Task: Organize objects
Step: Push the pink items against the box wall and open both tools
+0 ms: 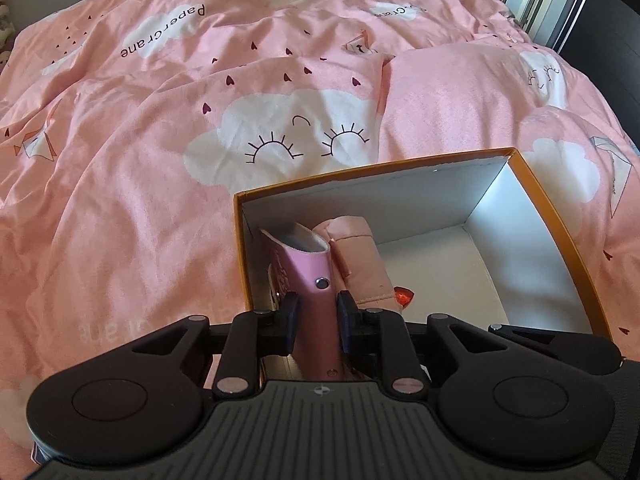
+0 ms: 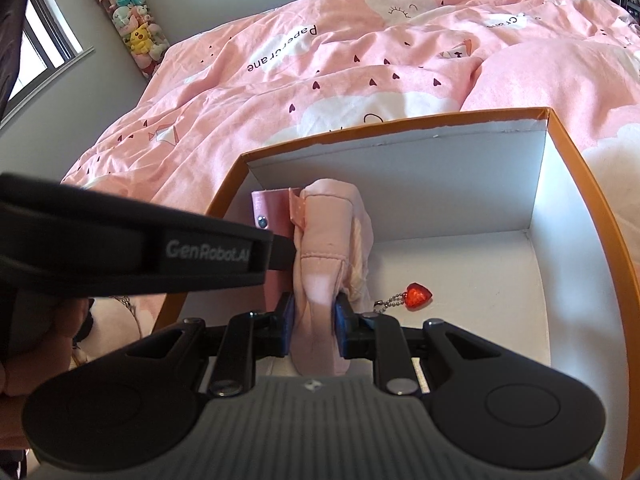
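An orange-rimmed box (image 1: 552, 216) with white inner walls lies on the bed. At its left wall a pink snap-button case (image 1: 308, 268) stands on end, and my left gripper (image 1: 318, 312) is shut on the case's sides. Right beside it is a pink fabric pouch (image 1: 356, 256), touching the case. In the right wrist view my right gripper (image 2: 314, 328) is shut on the pouch (image 2: 332, 224), with the case (image 2: 272, 208) behind it to the left. One of the left gripper's fingers (image 2: 276, 254) reaches in from the left. A red heart keychain (image 2: 419, 296) lies on the box floor.
A rumpled pink duvet (image 1: 160, 128) with cloud prints covers the bed around the box. The right half of the box floor (image 2: 480, 280) holds only the keychain. A tube of plush toys (image 2: 132, 28) hangs at the far wall beside a window (image 2: 36, 52). A hand (image 2: 24, 356) shows at lower left.
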Available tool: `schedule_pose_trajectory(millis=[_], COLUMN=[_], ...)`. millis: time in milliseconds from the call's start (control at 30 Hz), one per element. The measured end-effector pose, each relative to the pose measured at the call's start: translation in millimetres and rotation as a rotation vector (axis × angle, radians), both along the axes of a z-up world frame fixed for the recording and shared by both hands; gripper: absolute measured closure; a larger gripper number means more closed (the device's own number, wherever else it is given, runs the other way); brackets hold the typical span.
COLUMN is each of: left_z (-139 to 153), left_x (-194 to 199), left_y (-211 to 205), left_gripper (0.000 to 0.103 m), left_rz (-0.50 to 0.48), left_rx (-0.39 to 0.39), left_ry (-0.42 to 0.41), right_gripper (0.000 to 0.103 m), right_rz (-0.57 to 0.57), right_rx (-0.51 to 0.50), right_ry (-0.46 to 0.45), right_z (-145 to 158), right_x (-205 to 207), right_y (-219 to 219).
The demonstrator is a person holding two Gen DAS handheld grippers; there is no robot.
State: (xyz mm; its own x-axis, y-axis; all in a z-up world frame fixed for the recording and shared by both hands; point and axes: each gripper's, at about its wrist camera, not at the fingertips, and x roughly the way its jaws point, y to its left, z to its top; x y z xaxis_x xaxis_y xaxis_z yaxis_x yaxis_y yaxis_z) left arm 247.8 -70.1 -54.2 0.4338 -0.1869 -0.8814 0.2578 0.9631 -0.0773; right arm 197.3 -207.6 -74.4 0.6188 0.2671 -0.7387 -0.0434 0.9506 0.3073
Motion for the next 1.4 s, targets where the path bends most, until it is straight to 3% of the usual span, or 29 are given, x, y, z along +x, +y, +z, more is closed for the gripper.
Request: schedule_pose_trajectory(millis=[200,400,700,833,900,1000,1100,1167,1400], left_z=[-4,-7,-15,-15,-10,1,-1,-8,-6], left_x=[1,1,-2,-4,-5,-4,8,17,28], left_y=[-6,-4,-22,-24,-19,-9,-9,-10,-10], left_gripper=[0.076,0.070,0.067,0.071,0.081,0.083,0.083,0.082,0.077], left_rz=[-0.010,-0.017,-0.064,-0.071,-0.058,-0.053,-0.054,-0.032,0.031], left_rx=[0.032,0.001,0.114,0.114,0.099,0.035,0.057,0.077,0.072], left_ry=[-0.010,-0.017,-0.076,-0.086,-0.054,0.053,0.132,0.173,0.149], right_gripper=[0.081,0.082,0.082,0.083,0.083,0.083,0.083,0.083,0.083], right_rz=[-0.017,-0.047,-0.049,-0.051,-0.044,-0.028,-0.014,-0.010,0.035], right_rx=[0.064,0.108,0.125,0.125,0.128,0.121,0.089,0.124,0.084], right_ry=[0.020,0.040,0.044,0.038,0.035,0.016,0.005,0.034,0.042], right_z=[-4,-6,-6,-5,-2,6,7,1,-2], right_x=[2,2,1,-2,-5,-11,-10,-6,-5], right_y=[-9,-18,-21,-23,-24,-23,-18,-19,-12])
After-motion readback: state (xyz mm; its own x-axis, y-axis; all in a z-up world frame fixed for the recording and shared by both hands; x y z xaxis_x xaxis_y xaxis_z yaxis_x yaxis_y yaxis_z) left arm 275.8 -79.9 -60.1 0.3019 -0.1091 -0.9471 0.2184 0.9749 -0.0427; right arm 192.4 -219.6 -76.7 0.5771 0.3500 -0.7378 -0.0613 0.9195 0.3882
